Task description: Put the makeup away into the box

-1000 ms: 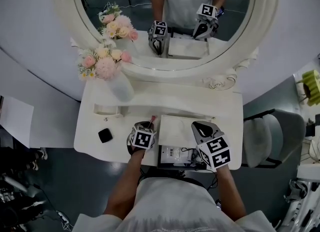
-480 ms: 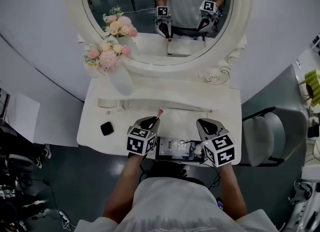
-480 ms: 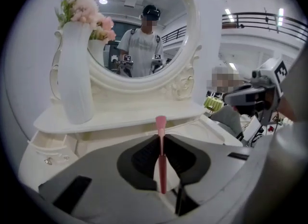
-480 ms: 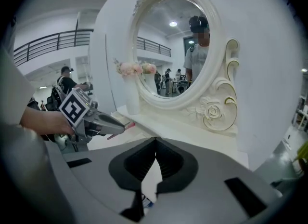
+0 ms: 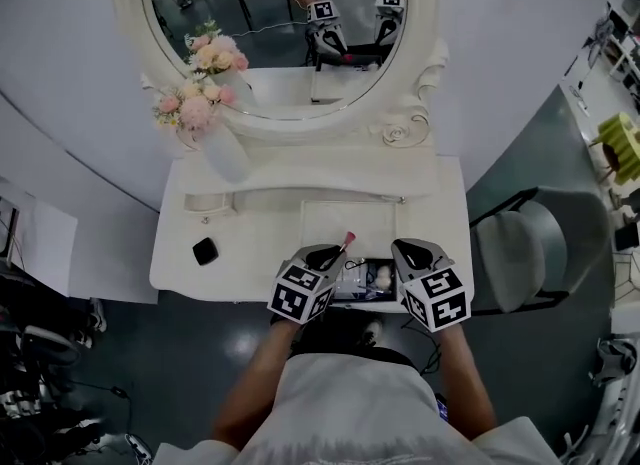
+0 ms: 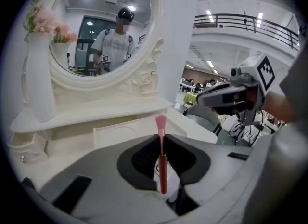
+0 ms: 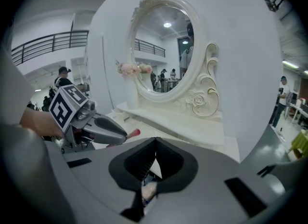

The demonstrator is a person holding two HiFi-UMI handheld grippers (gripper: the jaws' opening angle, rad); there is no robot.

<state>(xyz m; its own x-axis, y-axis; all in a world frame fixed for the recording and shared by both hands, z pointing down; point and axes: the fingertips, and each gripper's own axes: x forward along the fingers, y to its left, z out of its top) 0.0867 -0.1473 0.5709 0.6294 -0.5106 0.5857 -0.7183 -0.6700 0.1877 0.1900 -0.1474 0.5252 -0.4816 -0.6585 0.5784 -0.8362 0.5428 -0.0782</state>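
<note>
A pink makeup brush (image 5: 346, 244) is pinched upright between the jaws of my left gripper (image 5: 334, 252), bristles up. In the left gripper view the brush (image 6: 161, 163) stands between the dark pads (image 6: 144, 158). The open box (image 5: 352, 297) sits at the table's front edge with several makeup items inside, and the left gripper hangs over its left end. My right gripper (image 5: 401, 247) hovers over the box's right end, jaws shut and empty; in its own view the right gripper (image 7: 155, 145) has its tips meeting. The left gripper (image 7: 98, 127) appears there at the left.
A black compact (image 5: 205, 250) lies on the white dressing table (image 5: 250, 253) at the left. A white vase of pink flowers (image 5: 218, 148) stands at the back left below the oval mirror (image 5: 280, 23). A flat white panel (image 5: 345, 218) lies behind the box. A chair (image 5: 520, 253) stands right.
The left gripper has risen and moved right with the brush, from the table beside the box to above its left end. The right gripper shifted slightly. The head view has swung.
</note>
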